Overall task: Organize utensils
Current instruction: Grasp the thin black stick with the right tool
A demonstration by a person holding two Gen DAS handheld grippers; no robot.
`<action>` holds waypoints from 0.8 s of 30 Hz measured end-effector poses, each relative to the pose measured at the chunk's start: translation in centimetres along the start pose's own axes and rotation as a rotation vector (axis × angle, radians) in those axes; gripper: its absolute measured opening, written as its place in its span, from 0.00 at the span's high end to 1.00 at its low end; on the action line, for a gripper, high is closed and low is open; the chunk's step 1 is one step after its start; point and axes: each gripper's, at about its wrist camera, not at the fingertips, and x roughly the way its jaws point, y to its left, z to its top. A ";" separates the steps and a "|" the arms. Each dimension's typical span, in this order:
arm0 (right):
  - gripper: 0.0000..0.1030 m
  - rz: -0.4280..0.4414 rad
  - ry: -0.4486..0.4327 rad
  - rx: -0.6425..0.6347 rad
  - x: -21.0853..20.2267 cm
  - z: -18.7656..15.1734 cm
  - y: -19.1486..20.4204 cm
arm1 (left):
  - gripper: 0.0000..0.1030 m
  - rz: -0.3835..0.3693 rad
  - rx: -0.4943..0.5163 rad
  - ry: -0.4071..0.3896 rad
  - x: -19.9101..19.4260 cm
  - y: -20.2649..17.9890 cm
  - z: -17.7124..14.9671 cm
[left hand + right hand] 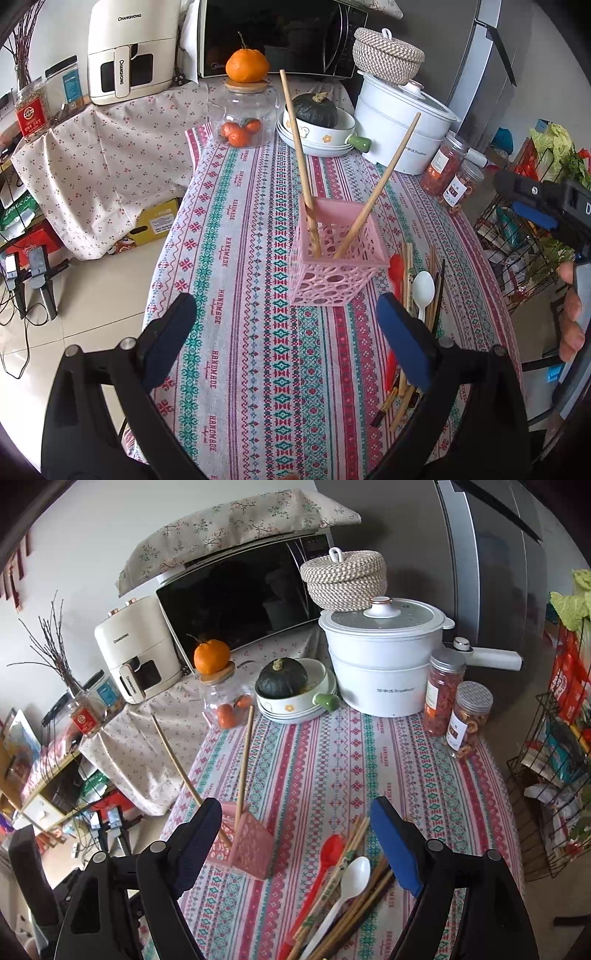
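Chopsticks (301, 162), two, lean apart inside pink holder (338, 258).

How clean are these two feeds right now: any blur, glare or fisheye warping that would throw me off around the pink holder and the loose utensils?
Left wrist view: pink holder and its two chopsticks sharp, soft daylight, no glare; edges bow, corners go black. Right wrist view: equally sharp, the white spoon and red spoon crisp; the microwave door shows dim reflections; fridge edge curves strongly.
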 end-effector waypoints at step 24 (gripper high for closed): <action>0.12 -0.202 0.390 0.148 7.1 -8.6 -10.9 | 0.04 -0.031 0.102 0.216 4.0 -4.6 -3.1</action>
